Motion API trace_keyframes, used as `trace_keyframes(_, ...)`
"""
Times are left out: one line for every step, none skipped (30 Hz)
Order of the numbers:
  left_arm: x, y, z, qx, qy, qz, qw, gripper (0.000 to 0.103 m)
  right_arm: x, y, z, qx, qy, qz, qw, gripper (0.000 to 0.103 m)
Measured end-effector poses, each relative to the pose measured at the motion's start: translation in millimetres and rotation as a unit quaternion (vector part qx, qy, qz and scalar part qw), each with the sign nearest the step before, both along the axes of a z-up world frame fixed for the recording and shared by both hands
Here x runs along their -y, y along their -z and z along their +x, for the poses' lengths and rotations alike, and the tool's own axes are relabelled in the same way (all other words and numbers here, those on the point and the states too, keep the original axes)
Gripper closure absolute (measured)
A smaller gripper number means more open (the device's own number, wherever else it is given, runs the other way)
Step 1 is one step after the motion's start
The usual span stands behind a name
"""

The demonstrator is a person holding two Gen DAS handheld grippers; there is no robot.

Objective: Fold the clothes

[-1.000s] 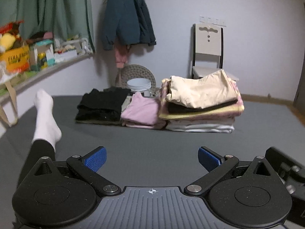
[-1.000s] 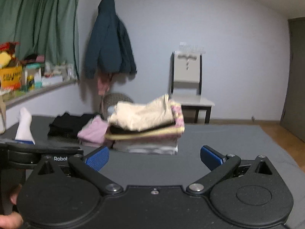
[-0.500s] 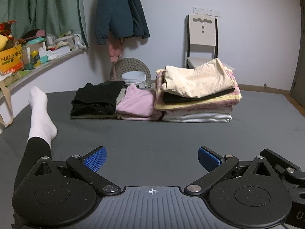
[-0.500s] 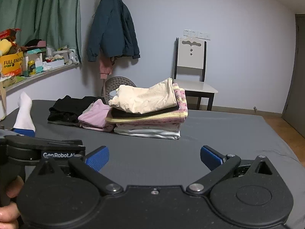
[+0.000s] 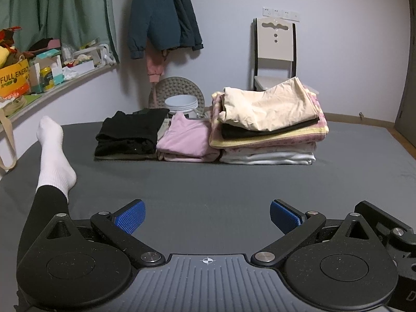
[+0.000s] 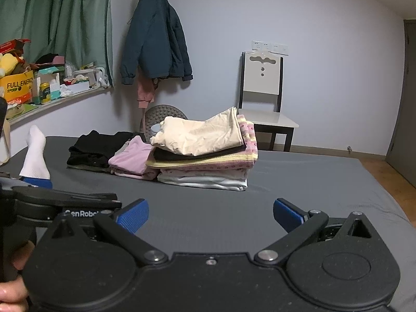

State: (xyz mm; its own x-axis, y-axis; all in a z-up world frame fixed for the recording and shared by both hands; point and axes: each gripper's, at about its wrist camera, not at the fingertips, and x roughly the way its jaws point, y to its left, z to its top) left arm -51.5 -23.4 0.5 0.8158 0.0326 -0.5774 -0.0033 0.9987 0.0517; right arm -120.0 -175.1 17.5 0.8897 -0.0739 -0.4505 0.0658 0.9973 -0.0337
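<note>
Folded clothes sit in a row on the grey mat [image 5: 208,182]: a tall stack topped by a cream garment [image 5: 267,109] [image 6: 200,136], a pink folded top [image 5: 187,140] [image 6: 132,157] and a black pile [image 5: 130,135] [image 6: 93,148]. My left gripper [image 5: 206,214] is open and empty, low over the mat, well short of the clothes. My right gripper [image 6: 210,214] is likewise open and empty. The left gripper's body [image 6: 65,202] shows at the left of the right wrist view, held by a hand [image 6: 13,293].
A person's leg in a white sock [image 5: 53,153] lies on the mat at the left. Behind the clothes are a white chair [image 5: 274,57], a hanging dark jacket [image 5: 161,15], a grey cushion with a white bucket [image 5: 182,104], and a cluttered sill [image 5: 39,72].
Both views have steadied and levelled; the clothes stacks now sit a little lower and more centred. Both grippers stay open and empty.
</note>
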Motion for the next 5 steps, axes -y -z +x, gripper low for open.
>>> trace_keyframes(-0.3,0.2,0.2,-0.001,0.0,-0.001,1.0,0.0,-0.4,-0.1,-0.1,0.0,-0.001,0.0,1.0,0.0)
trace_keyframes(-0.7,0.4,0.7,-0.002,0.001,-0.001,1.0,0.0,-0.6,-0.2,-0.8,0.0,-0.002,0.0,1.0,0.0)
trace_keyframes(-1.0,0.4,1.1,-0.003,0.001,-0.001,1.0,0.0,-0.9,0.0,-0.7,-0.001,-0.003,0.0,1.0,0.0)
trace_keyframes(-1.0,0.5,1.0,-0.002,0.001,-0.001,1.0,0.0,-1.2,0.1,-0.6,-0.002,-0.003,-0.001,1.0,0.0)
trace_keyframes(-1.1,0.5,1.1,-0.002,0.001,0.0,1.0,0.0,-1.3,0.2,-0.5,-0.002,-0.003,0.0,1.0,0.0)
